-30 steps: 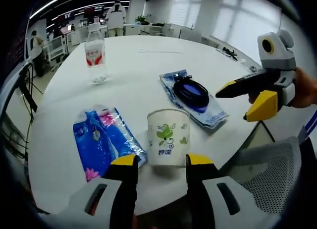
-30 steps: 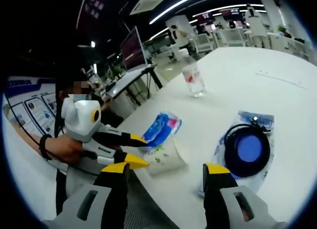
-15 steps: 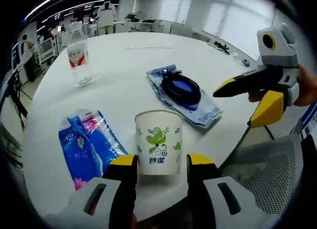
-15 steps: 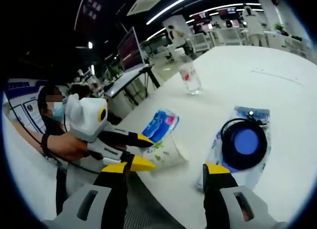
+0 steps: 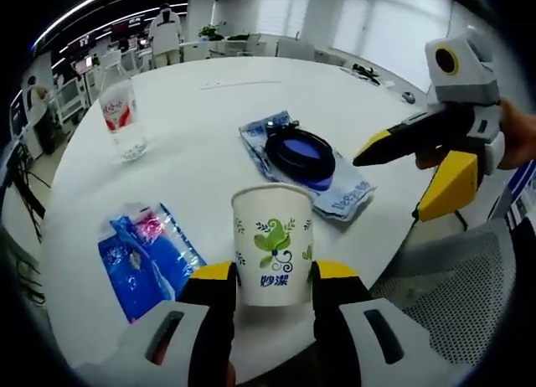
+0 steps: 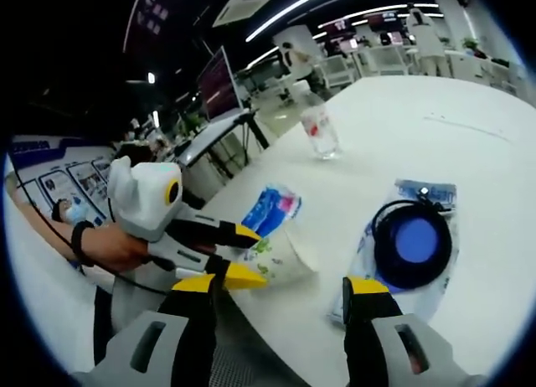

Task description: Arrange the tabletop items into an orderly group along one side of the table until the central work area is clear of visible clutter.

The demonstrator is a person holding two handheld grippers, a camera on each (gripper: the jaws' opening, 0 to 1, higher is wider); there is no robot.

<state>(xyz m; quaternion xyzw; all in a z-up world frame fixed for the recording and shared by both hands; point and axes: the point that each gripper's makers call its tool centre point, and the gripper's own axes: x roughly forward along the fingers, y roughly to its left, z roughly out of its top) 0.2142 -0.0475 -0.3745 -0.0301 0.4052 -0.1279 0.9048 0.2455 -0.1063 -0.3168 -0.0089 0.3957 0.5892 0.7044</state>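
Note:
A white paper cup [image 5: 272, 245] with a green leaf print stands upright between my left gripper's [image 5: 272, 274] yellow-tipped jaws, which press on both its sides near the table's front edge. In the right gripper view the same cup [image 6: 285, 257] sits tilted between the left gripper's [image 6: 255, 255] jaws. My right gripper [image 6: 280, 288] is open with nothing in it and hovers off the table's edge, to the right of a bagged coil of black cable [image 5: 306, 157]. A blue tissue packet [image 5: 142, 257] lies left of the cup.
A clear water bottle [image 5: 121, 119] with a red label stands farther back on the round white table [image 5: 209, 94]. A grey mesh chair [image 5: 452, 286] is at the table's right front. Desks and people are in the room behind.
My left gripper has moved in on the paper cup, so that the cup now sits deep between its jaws. The right gripper has stayed nearly still, open.

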